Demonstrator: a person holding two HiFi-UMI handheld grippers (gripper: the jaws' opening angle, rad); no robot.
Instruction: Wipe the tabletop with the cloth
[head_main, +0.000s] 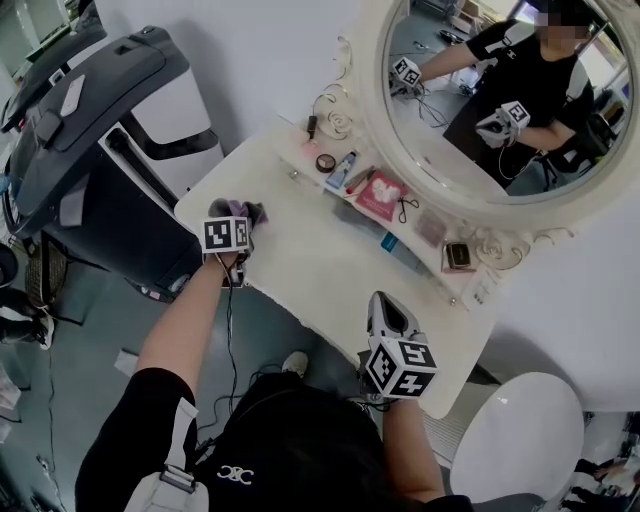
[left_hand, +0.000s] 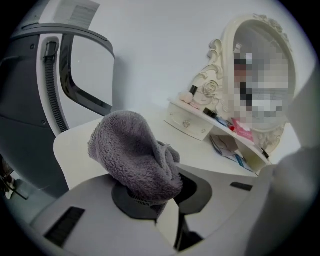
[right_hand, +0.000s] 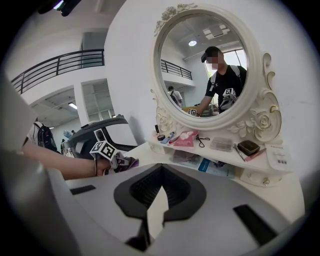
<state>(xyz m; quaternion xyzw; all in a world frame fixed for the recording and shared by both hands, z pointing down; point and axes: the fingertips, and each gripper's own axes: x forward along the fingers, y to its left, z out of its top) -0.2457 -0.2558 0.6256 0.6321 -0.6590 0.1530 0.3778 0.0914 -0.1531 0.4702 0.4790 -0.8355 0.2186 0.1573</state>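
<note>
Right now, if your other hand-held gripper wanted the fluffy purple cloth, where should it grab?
Probably the rounded free fold of the purple cloth, from above: it bulges clear beyond the left hand-held gripper, whose jaws pinch only its lower end.

The cloth (head_main: 250, 211), in the left tool (head_main: 238, 222), is over the tabletop's (head_main: 315, 265) left end; the mirror (head_main: 500, 110) stands behind.

You wear a black short-sleeved shirt (head_main: 275, 435) with a small white logo (head_main: 237, 474) at the collar, at six o'clock in the head view. A pale grey strap (head_main: 178, 452) crosses your shoulder at seven. Your left gripper (head_main: 238, 212) and right gripper (head_main: 384, 300) have pale grey shells, black jaw pads and black-and-white marker cubes. A thin black cable (head_main: 229, 330) trails from the left one.
</note>
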